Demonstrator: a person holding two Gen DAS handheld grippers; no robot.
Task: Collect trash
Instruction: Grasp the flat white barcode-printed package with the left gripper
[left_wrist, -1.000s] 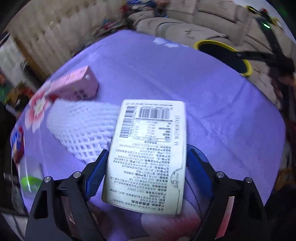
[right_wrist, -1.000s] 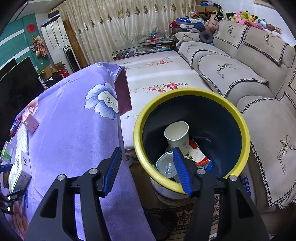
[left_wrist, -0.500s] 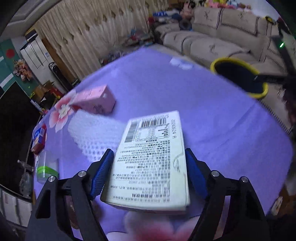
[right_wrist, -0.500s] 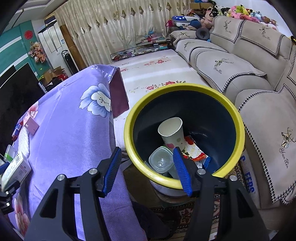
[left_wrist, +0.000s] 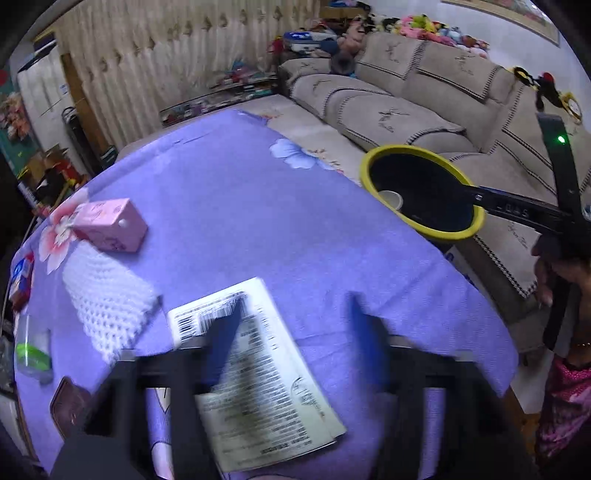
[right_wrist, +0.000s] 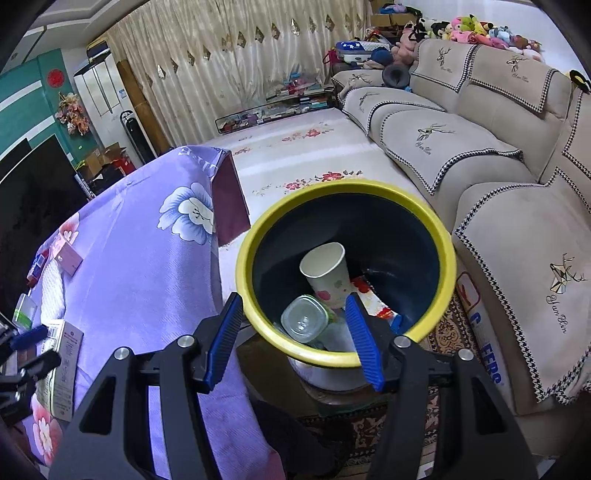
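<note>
Blue-padded L tool, jaws newly wider, loose around white carton w/ one pad clear; R tool half-open, empty.

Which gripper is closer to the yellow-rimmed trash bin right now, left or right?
Right. The right gripper hangs over the near rim of the trash bin. The left gripper is back over the purple table, above the white carton.

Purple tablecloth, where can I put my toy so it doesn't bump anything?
The big bare patch is the middle and far side of the purple tablecloth, between the pink box, the white carton and the yellow-rimmed bin. The left edge is crowded: mesh mat, clear tub, small packet.
</note>
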